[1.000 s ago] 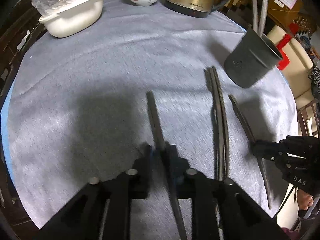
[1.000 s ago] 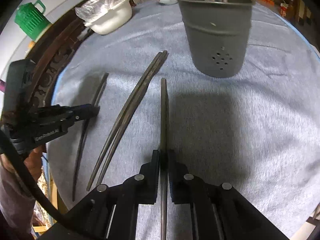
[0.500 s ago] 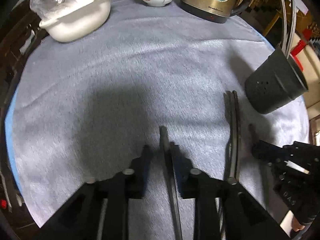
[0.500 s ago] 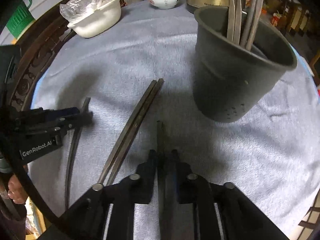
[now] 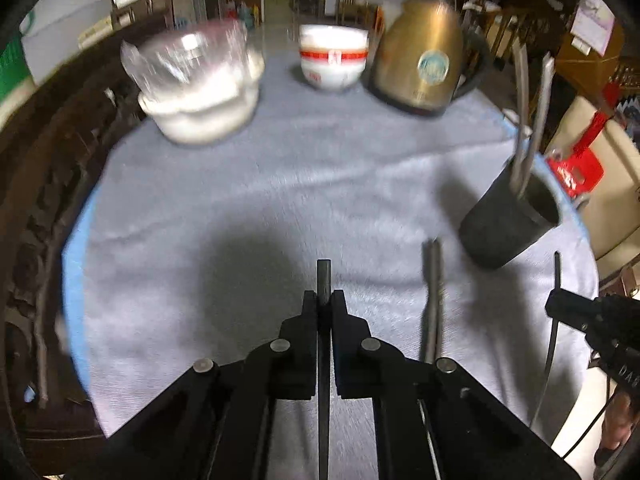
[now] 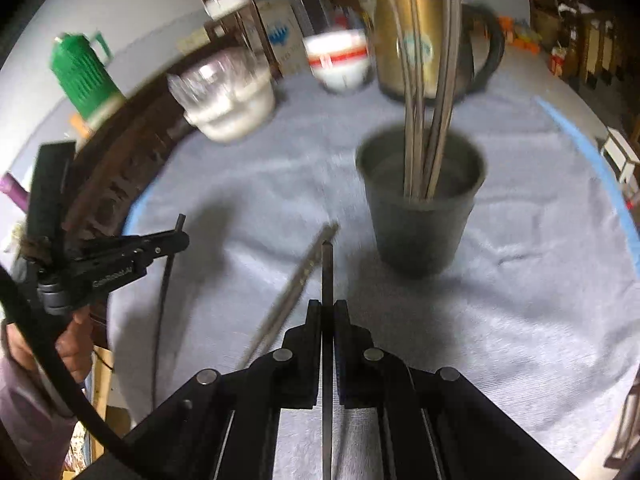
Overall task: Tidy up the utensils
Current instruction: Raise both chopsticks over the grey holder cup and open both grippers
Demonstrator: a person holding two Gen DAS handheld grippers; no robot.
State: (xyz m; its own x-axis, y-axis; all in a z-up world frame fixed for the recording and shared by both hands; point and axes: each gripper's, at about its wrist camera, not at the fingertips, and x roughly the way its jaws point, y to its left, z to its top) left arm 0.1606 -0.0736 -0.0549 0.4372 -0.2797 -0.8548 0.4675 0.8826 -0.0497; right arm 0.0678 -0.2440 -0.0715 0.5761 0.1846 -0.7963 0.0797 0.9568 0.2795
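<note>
Chopsticks: one (image 5: 323,280) is clamped in the closed left gripper (image 5: 324,300), another (image 6: 327,264) in the closed right gripper (image 6: 327,308). Two more (image 6: 296,280) are left lying on the cloth (image 6: 520,280) beside the holder (image 6: 420,216).

The far white bowl (image 5: 200,92) with its plastic cover is blurry. The chopstick (image 5: 324,360) in the near gripper runs off the bottom edge.

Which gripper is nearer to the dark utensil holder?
The right gripper: the utensil holder stands just ahead of it. The left gripper is farther, beyond the chopstick pair.
</note>
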